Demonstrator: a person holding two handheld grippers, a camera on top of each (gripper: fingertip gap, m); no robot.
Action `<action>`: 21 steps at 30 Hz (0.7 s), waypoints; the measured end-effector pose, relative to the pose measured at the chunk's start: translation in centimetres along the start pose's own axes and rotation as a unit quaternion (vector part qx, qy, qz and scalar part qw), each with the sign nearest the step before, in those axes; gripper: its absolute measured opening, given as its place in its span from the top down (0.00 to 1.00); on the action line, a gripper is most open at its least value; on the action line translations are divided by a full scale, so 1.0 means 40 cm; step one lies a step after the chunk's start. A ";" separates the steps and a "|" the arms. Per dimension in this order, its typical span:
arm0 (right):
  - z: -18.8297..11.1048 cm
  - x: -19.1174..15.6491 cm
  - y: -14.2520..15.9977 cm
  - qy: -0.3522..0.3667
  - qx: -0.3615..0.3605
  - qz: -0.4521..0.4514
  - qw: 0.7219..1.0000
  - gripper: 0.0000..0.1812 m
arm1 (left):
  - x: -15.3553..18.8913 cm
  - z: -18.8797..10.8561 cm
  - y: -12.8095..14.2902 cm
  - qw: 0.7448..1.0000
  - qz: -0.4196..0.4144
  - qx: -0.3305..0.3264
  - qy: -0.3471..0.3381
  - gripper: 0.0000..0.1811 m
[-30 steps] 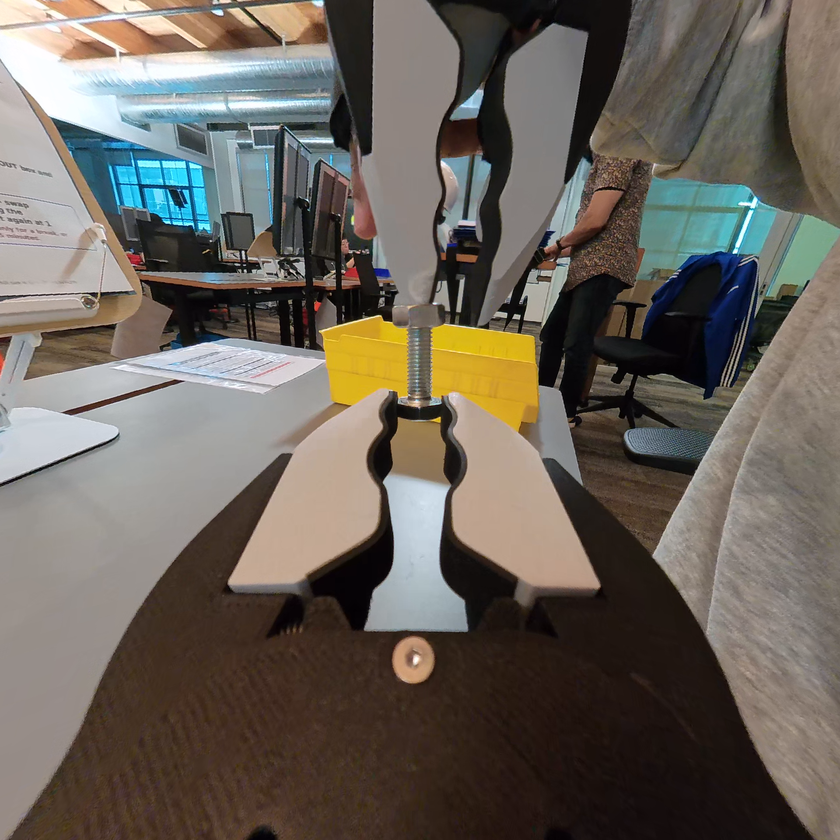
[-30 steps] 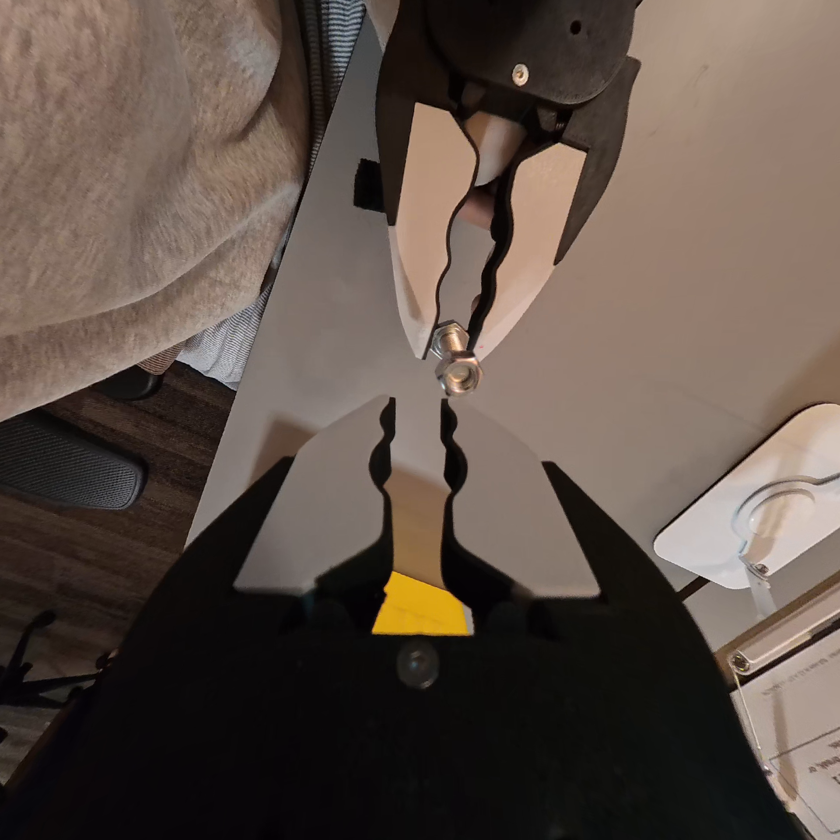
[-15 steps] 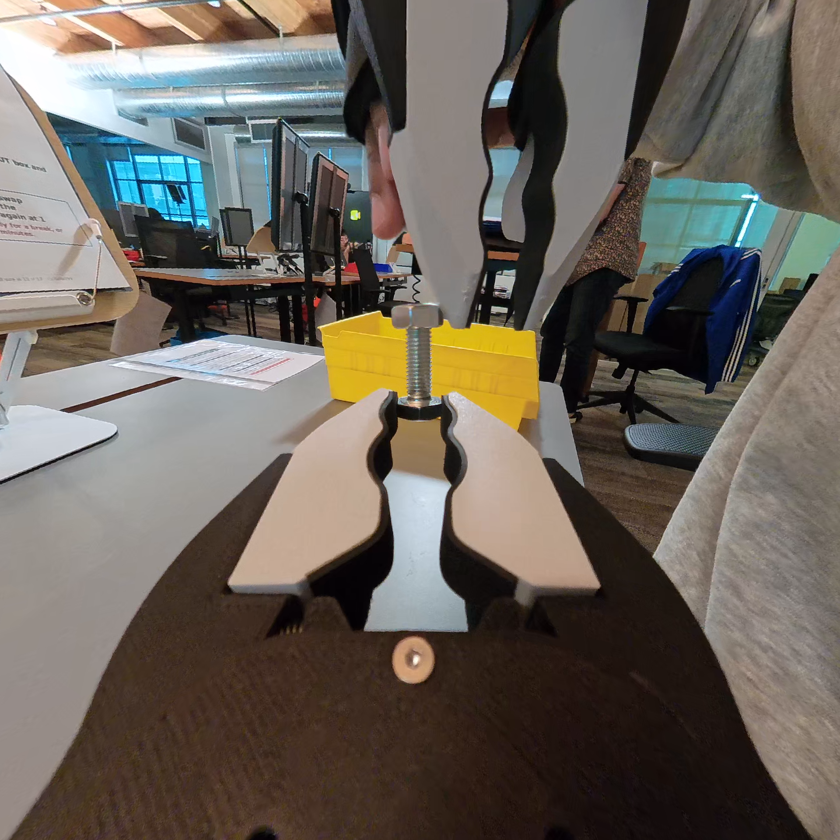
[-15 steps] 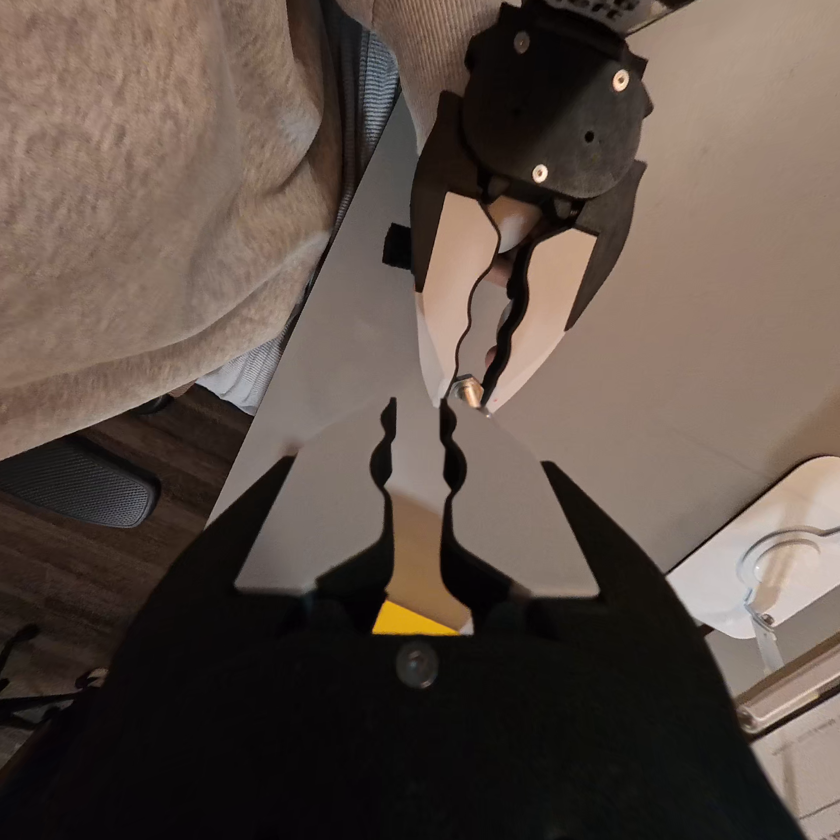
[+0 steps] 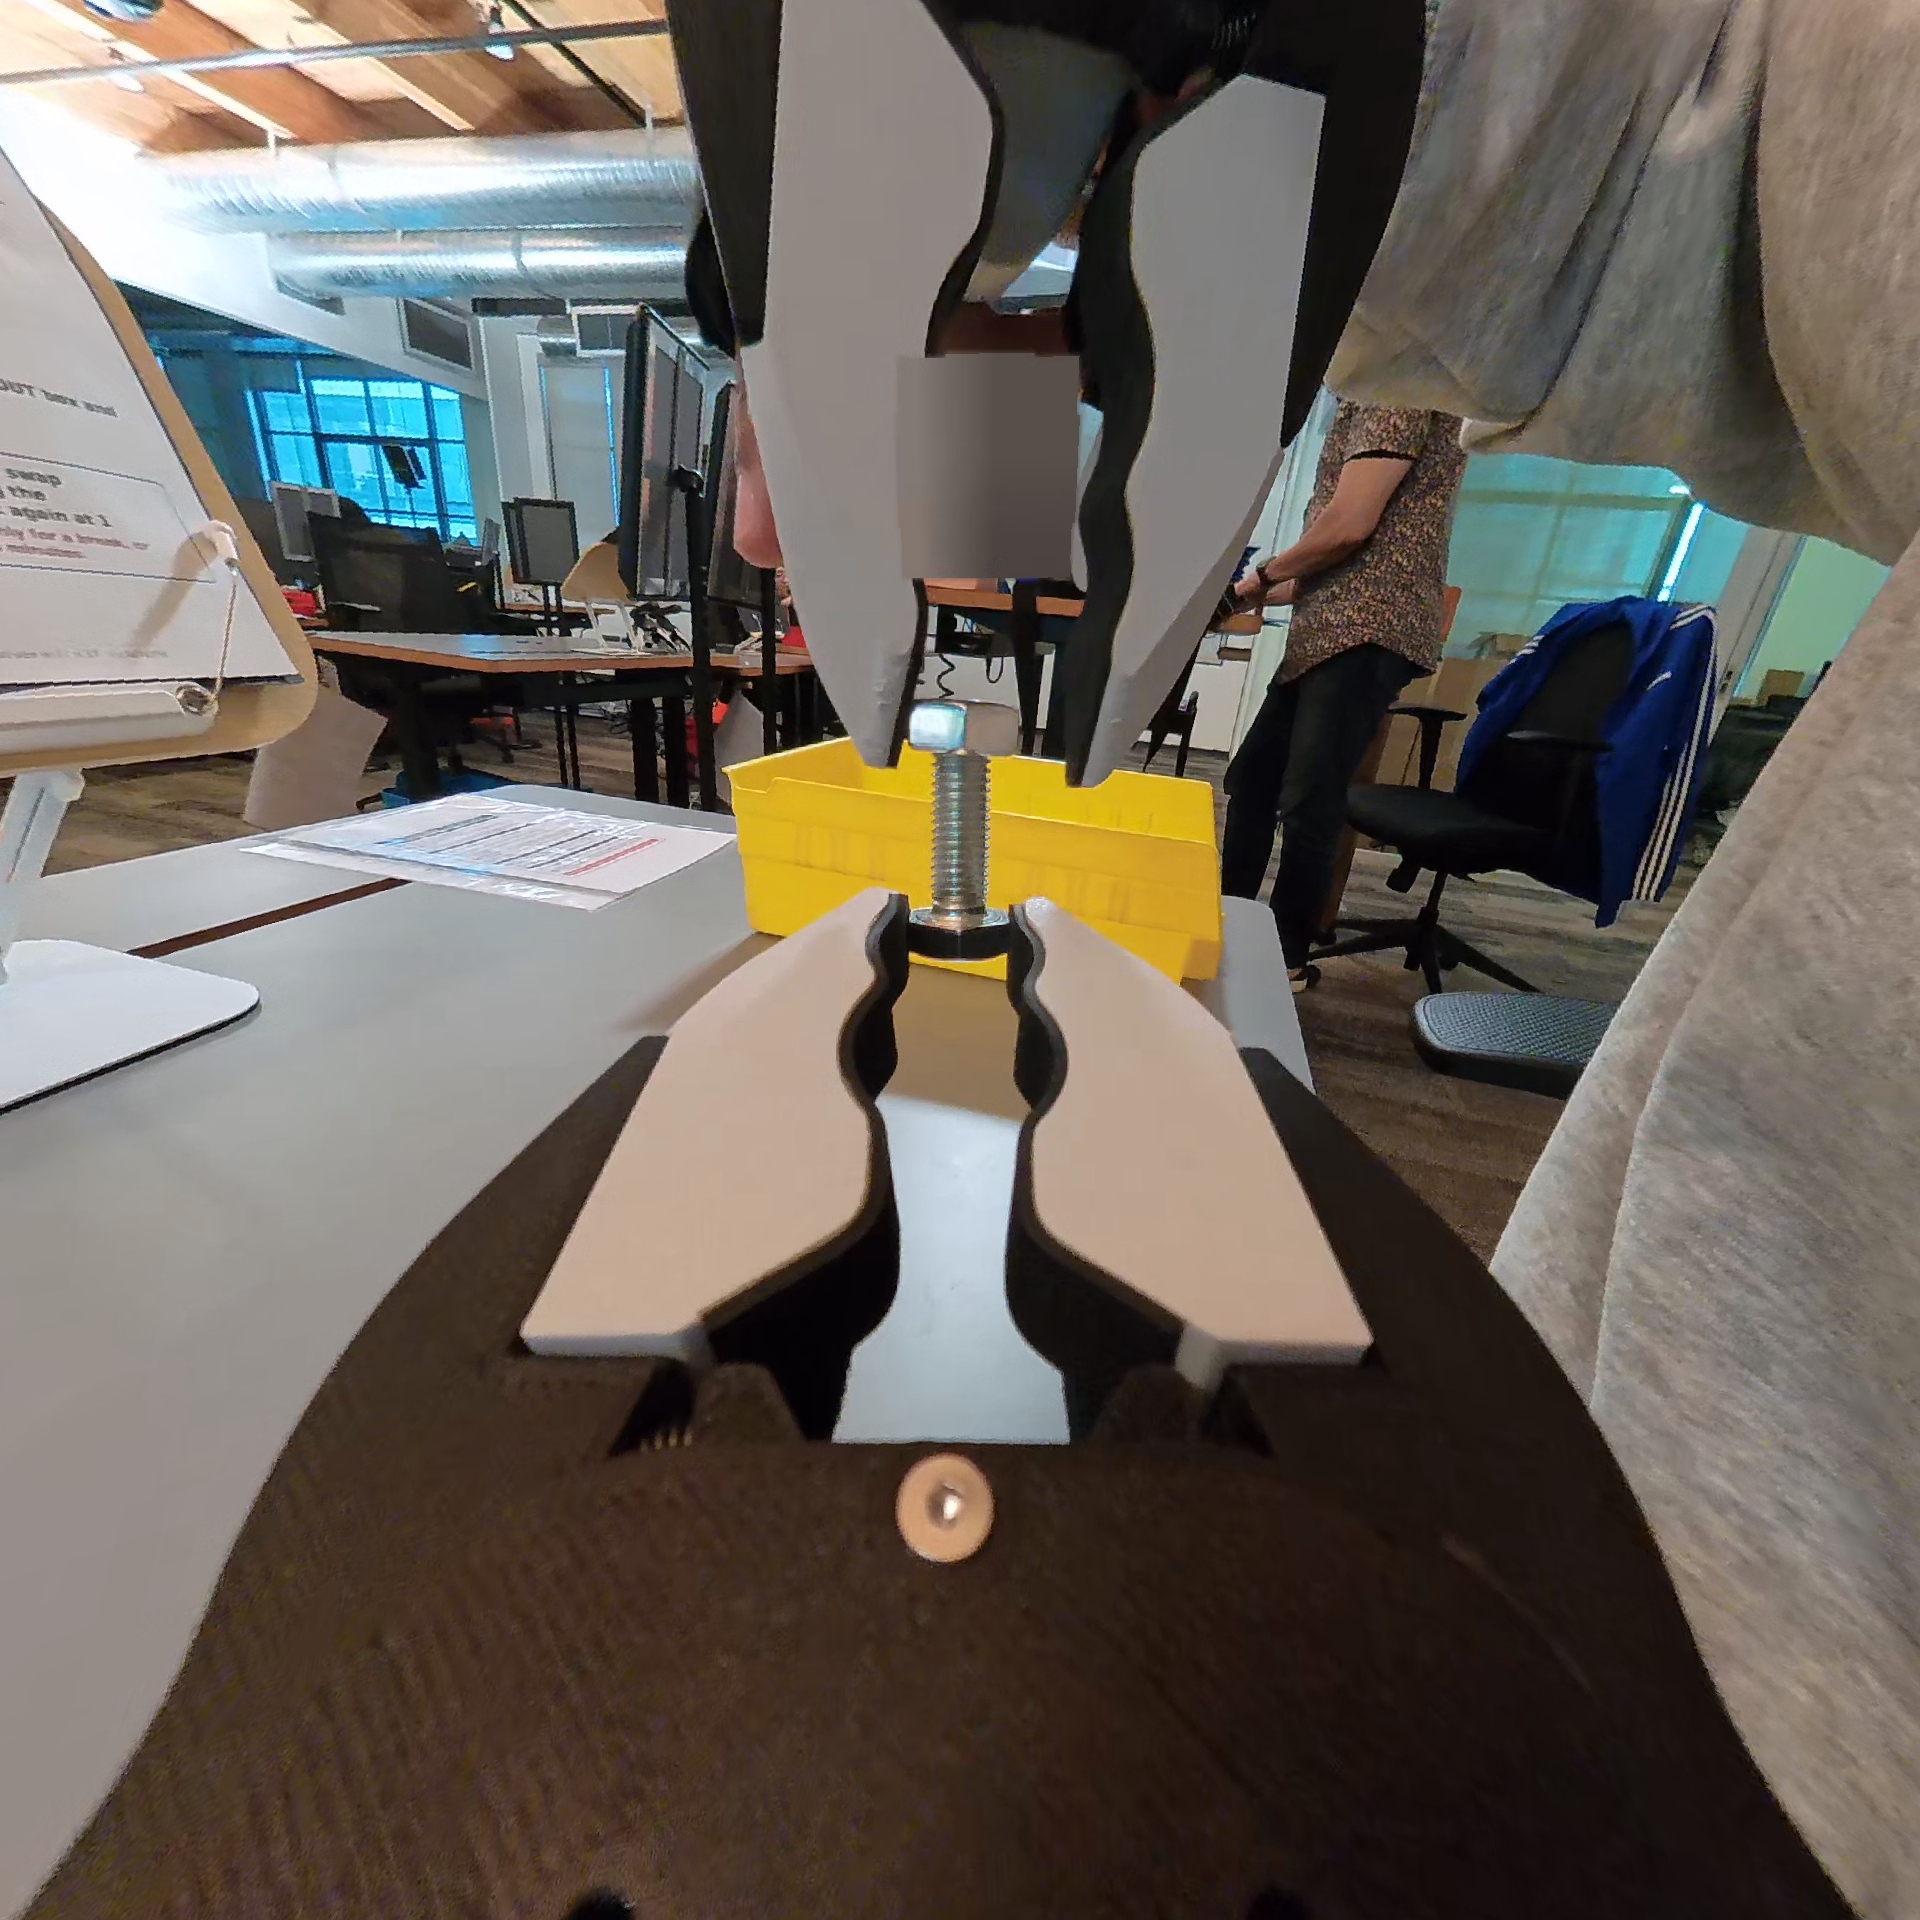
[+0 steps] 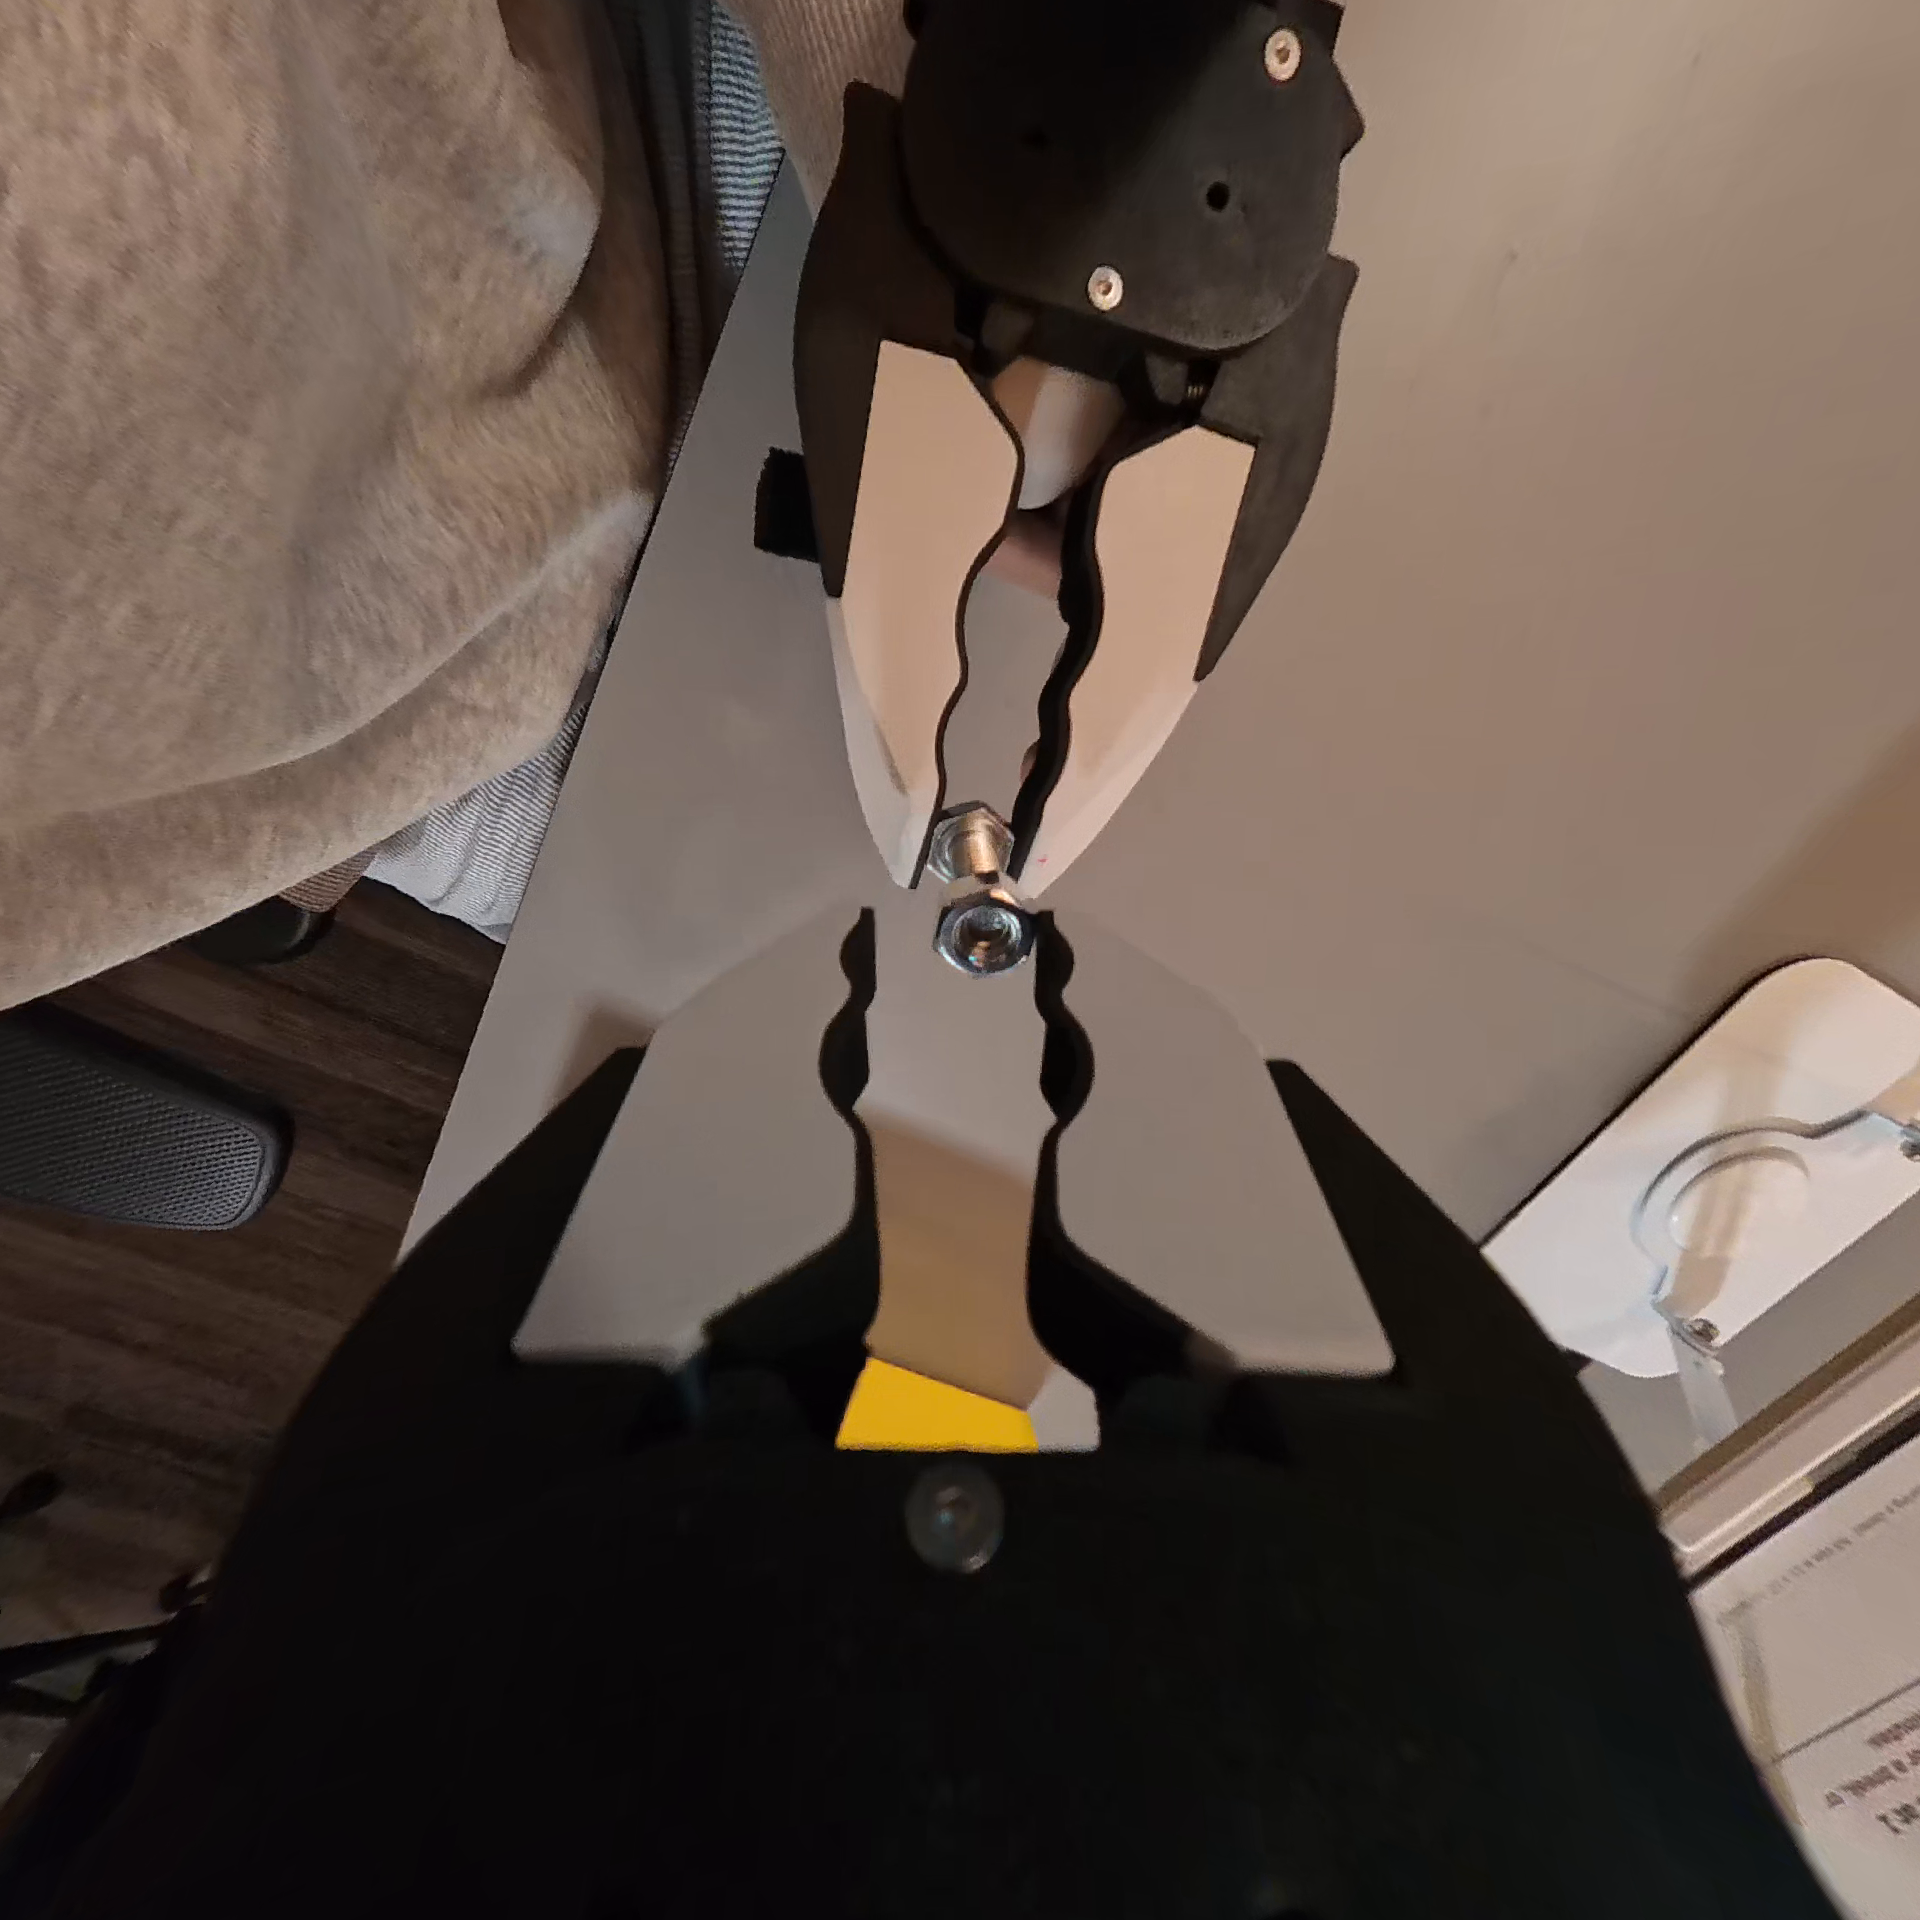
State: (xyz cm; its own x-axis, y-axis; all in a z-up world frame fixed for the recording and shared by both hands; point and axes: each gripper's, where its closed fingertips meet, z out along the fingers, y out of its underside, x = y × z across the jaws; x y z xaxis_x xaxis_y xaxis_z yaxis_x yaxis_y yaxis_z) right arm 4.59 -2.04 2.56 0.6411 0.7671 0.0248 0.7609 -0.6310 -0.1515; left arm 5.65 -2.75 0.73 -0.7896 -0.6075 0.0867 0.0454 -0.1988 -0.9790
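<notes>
My left gripper point(image 5: 956, 923) is shut on a steel nut point(image 5: 951, 916) at its fingertips. A threaded bolt point(image 5: 958, 831) stands upright out of the nut, head on top. My right gripper point(image 5: 982, 764) hangs down from above, open, its fingertips on either side of the bolt head. In the right wrist view the bolt head point(image 6: 982, 940) lies between the tips of my right gripper point(image 6: 954, 920). There the left gripper point(image 6: 971, 871) points toward me with the nut point(image 6: 951, 840) pinched in its tips. Both are held above the grey table point(image 5: 312, 1091).
A yellow bin point(image 5: 1101, 842) stands on the table just behind the bolt. A white stand base point(image 5: 94, 1018) and a printed sheet point(image 5: 499, 842) lie to the left. A grey sleeve point(image 5: 1714, 1247) fills the right. A person point(image 5: 1361, 623) and an office chair point(image 5: 1538, 790) are beyond. Both grippers' tips are close together, under 4 cm apart.
My right gripper has opened wider and moved so that its tips now straddle the bolt head. My left gripper has stayed shut on the nut and held still.
</notes>
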 end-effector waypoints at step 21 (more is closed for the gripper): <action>0.011 -0.047 0.020 -0.032 -0.024 0.007 0.999 0.86 | -0.012 0.001 0.005 1.000 -0.009 -0.005 -0.012 0.90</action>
State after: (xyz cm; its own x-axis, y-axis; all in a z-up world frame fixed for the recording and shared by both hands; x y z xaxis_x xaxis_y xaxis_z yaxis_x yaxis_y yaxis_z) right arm 3.96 -3.94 1.94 0.6458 0.7625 -0.0398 0.7564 -0.6460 -0.1029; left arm 6.06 -2.52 0.48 -0.7754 -0.6220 0.1089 0.0247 -0.2023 -0.9790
